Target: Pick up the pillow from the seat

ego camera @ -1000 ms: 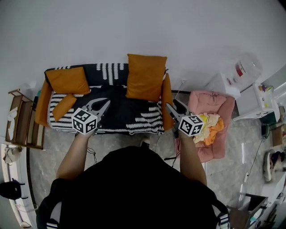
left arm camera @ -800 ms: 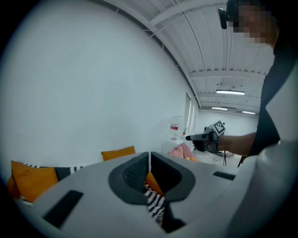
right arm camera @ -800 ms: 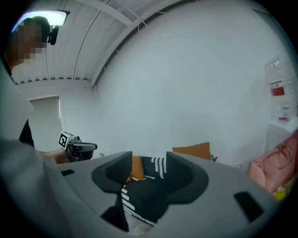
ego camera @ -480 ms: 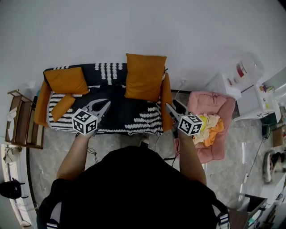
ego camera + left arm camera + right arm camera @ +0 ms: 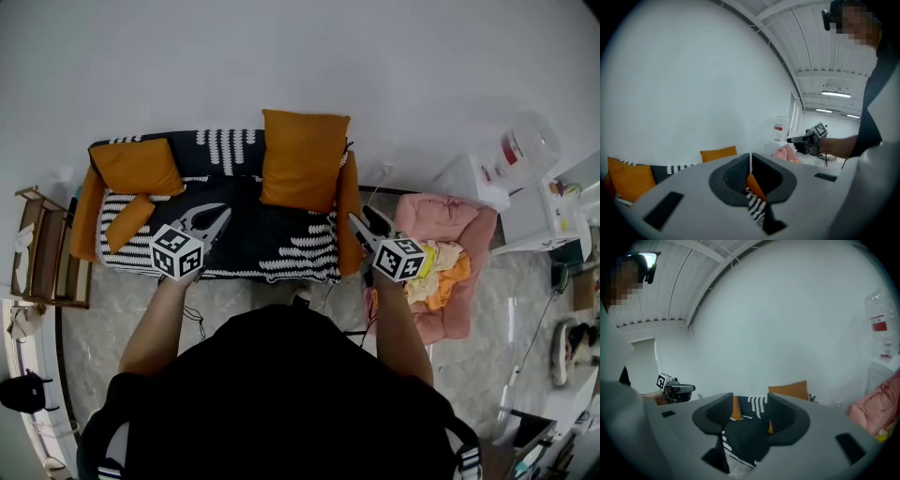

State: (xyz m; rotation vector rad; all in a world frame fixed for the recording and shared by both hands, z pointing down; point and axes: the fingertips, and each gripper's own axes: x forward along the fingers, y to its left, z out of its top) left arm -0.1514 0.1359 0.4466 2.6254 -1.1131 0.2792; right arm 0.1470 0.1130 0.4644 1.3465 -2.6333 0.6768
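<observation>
ahead of me, against the wall, the sofa carries the big orange pillow, propped upright on the seat against the backrest, not yet reached. my right hand-held gripper is released, jaws spread, i judge ready for the grab; its own view frames the seat between them. my left hand-held gripper is clenched and empty, which only its own view shows plainly.
</observation>
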